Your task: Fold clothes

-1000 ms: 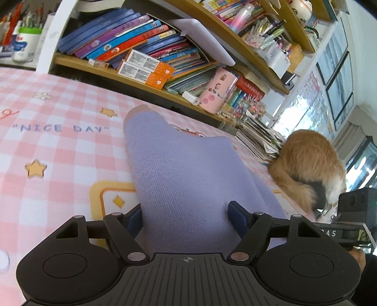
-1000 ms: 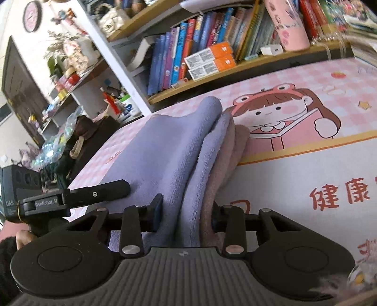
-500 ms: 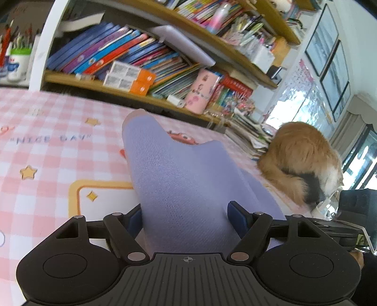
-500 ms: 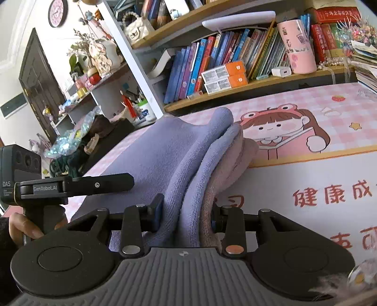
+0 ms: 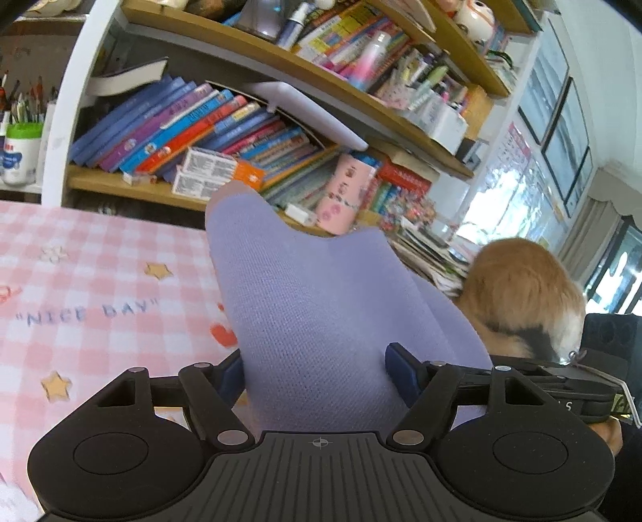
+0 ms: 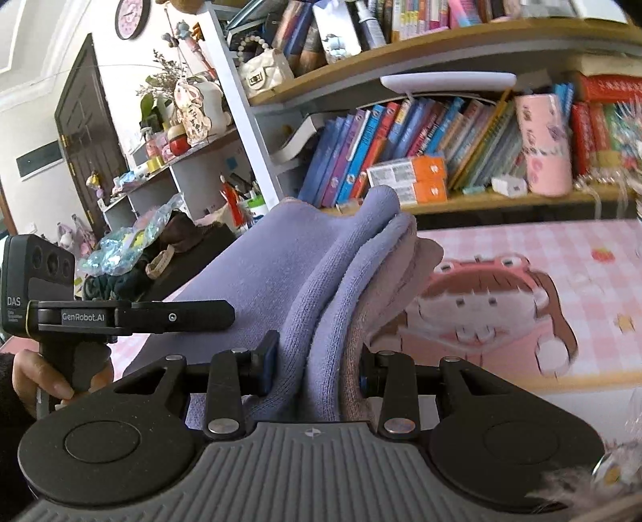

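We've got the left claw (image 5: 315, 371) clamped on a wide bunch of the lavender knit garment (image 5: 305, 305); its blue pads (image 5: 399, 373) press the fabric from both sides, and the jaws have just closed in a bit w/ the cloth between them. The right claw (image 6: 319, 367) is clamped on a narrower stack of folded layers of the same garment (image 6: 281, 281), lavender on the left, a dusty pink lining on the right.

In the left wrist view the garment runs from the near claw up and away as a raised band, its far end standing in front of the bookshelf (image 5: 248, 132). Below it lies the surface (image 5: 80, 281), covered w/ a pink checked cloth printed w/ stars and "NICE DAY". To the right, an orange furry cat (image 5: 521, 297) sits by a stack of papers, near the garment's right side; whether they touch we can't tell.

In the right wrist view the fabric spans left toward the other tool, where a hand (image 6: 44, 381) grips the handle. To the right of the folds the cloth shows a cartoon girl print (image 6: 489, 309). Far behind: rows of books, two orange-and-white boxes (image 6: 409, 178), a pink cup (image 6: 543, 144), a wall clock (image 6: 132, 18) top left.
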